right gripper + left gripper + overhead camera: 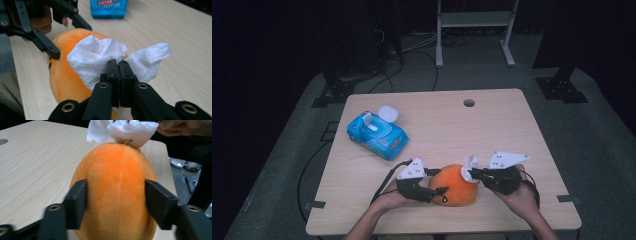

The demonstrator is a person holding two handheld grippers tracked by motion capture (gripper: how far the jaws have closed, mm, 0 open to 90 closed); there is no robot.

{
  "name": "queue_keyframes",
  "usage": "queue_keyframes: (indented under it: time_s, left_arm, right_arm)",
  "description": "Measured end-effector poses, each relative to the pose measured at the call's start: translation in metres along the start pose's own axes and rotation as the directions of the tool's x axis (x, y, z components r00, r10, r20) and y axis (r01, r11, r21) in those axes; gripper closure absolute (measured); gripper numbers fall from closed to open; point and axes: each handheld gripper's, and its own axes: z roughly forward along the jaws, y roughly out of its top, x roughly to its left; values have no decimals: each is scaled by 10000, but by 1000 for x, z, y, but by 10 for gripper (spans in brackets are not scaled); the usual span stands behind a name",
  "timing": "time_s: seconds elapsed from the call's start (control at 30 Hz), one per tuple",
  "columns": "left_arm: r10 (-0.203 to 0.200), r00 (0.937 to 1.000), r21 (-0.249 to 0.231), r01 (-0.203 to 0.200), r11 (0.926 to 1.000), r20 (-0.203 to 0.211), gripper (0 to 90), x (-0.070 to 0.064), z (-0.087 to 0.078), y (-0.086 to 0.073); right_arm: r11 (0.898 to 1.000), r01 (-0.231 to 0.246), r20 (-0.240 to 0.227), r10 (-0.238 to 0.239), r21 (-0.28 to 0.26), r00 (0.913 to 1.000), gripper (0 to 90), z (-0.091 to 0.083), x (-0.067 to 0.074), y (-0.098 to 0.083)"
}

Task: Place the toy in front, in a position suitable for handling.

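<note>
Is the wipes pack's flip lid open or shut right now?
Open. In the high view the white lid is flipped back behind the blue wipes pack, clear of the white opening on top.

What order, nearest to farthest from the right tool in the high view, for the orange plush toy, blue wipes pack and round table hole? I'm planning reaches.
1. Orange plush toy: just left of the right tool.
2. Round table hole: far edge.
3. Blue wipes pack: far left.

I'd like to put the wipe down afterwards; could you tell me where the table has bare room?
Bare: right half beyond the right gripper, and between wipes pack and cable hole. Crowded: near edge, around the orange plush and left gripper.
</note>
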Motion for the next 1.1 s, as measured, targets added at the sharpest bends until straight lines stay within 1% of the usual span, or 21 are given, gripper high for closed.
queue_keyframes:
  time_s: [0.03,0.1,0.2,0.27,0.3,0.4,0.5,0.53,0.57,0.6,0.63,0.7,0.73,0.77,0.8,0.9,0.93,1.0,1.03,1.07,1.1]
  left_arm:
    - [104,9999,75,-104,9999,-37,390,-1,0,1]
    - [280,9996,47,-280,9996,-72,415,-4,1,4]
    - [607,9981,88,-606,9981,-101,425,-10,4,7]
    - [710,9973,161,-707,9974,-175,432,-10,4,7]
    - [589,9981,151,-587,9982,-154,434,-9,3,5]
    - [470,9988,76,-469,9989,-120,427,-7,2,3]
    - [359,9993,-15,-360,9994,-104,387,-7,2,4]
    - [342,9994,-47,-342,9994,-109,406,-7,3,5]
    - [353,9993,-57,-354,9994,-129,406,-8,4,6]
    - [423,9990,-98,-424,9991,-150,415,-10,5,7]
    - [464,9988,-114,-466,9989,-129,415,-11,6,9]
    - [702,9975,-46,-702,9975,-25,419,-15,9,11]
    - [806,9967,-17,-806,9967,-6,421,-17,10,11]
    - [833,9965,21,-833,9965,-42,423,-18,10,11]
    - [840,9965,25,-840,9965,-37,422,-18,10,10]
    - [654,9978,5,-654,9979,59,411,-15,8,8]
    - [557,9984,-30,-556,9984,93,384,-14,8,7]
    - [257,9997,-55,-257,9997,36,281,-12,9,8]
    - [144,9999,-14,-144,9999,9,261,-11,9,8]
    - [60,10000,-25,-60,10000,51,259,-11,10,8]
    - [79,9999,-73,-78,9999,118,285,-11,10,7]
  right_arm:
    - [10000,0,0,0,0,10000,882,0,0,0]
    - [9996,196,63,-195,-200,9998,883,-1,6,7]
    - [9965,614,-138,-622,-571,9980,882,1,19,18]
    - [9938,1051,28,-1050,-356,9945,881,5,26,23]
    - [9929,1182,141,-1180,-162,9929,881,6,25,22]
    - [9934,1149,177,-1150,45,9932,881,5,20,18]
    - [9956,900,265,-906,249,9955,882,1,12,12]
    - [9977,676,293,-678,98,9973,881,-2,10,12]
    - [9977,676,293,-678,98,9973,881,-2,10,12]
    - [9960,867,288,-861,-203,9959,881,-4,15,16]
    - [9960,867,288,-861,-203,9959,881,-4,15,16]
    - [9938,982,78,-979,-518,9952,880,-3,22,22]
    - [9918,1175,119,-1171,-504,9931,879,-2,26,26]
    - [9896,1400,130,-1397,-324,9901,879,2,29,29]
    - [9896,1400,130,-1397,-324,9901,879,2,29,29]
    - [9936,1121,-101,-1123,-156,9936,880,4,24,22]
    - [9948,1007,-160,-1009,-163,9948,880,5,22,20]
    - [9953,963,-188,-965,-121,9952,881,5,20,16]
    - [9952,969,-152,-971,-124,9952,881,4,20,15]
    - [9952,976,-148,-978,-120,9951,881,4,19,15]
    - [9954,957,-132,-958,-86,9953,881,4,19,16]
